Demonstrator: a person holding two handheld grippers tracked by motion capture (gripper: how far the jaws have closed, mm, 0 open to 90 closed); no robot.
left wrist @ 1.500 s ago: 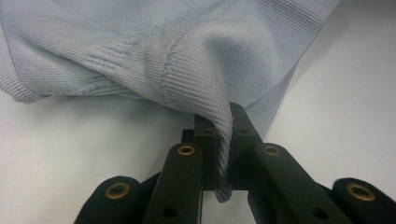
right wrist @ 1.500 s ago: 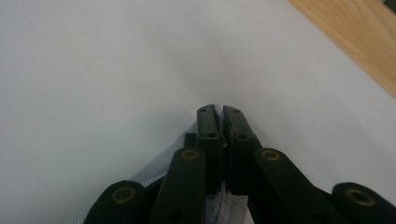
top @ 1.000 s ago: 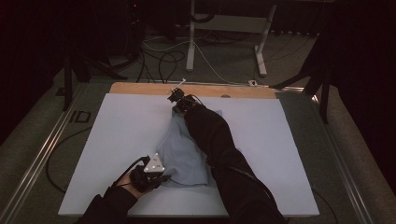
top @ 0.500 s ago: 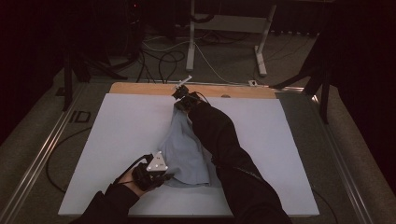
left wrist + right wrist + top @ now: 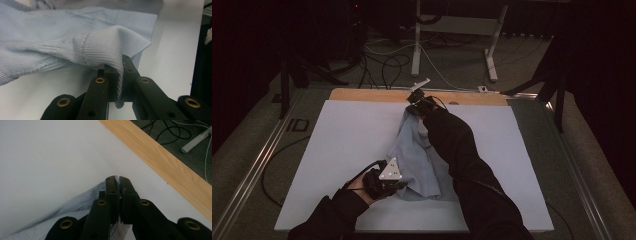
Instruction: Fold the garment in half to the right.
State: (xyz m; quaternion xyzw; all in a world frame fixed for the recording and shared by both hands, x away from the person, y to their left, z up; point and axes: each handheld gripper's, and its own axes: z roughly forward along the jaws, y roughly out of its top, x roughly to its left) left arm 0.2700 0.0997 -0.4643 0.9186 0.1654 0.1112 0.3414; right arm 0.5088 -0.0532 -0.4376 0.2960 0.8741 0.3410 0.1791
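High view: light-blue knit garment [image 5: 417, 160] lies at frame centre on white table [image 5: 337, 135], stretched from near edge toward far wooden strip [image 5: 372, 95]. Left gripper [image 5: 399, 186], lower centre-left, fingers [image 5: 110, 82] pressed together, pinching ribbed hem; fold of knit lifted off table in left gripper view. Right gripper [image 5: 412, 107], upper centre, beside wooden strip, fingers [image 5: 112, 195] pressed together on opposite end of garment, cloth bunched beneath them. Dark sleeve [image 5: 462, 165] overlaps garment's right side.
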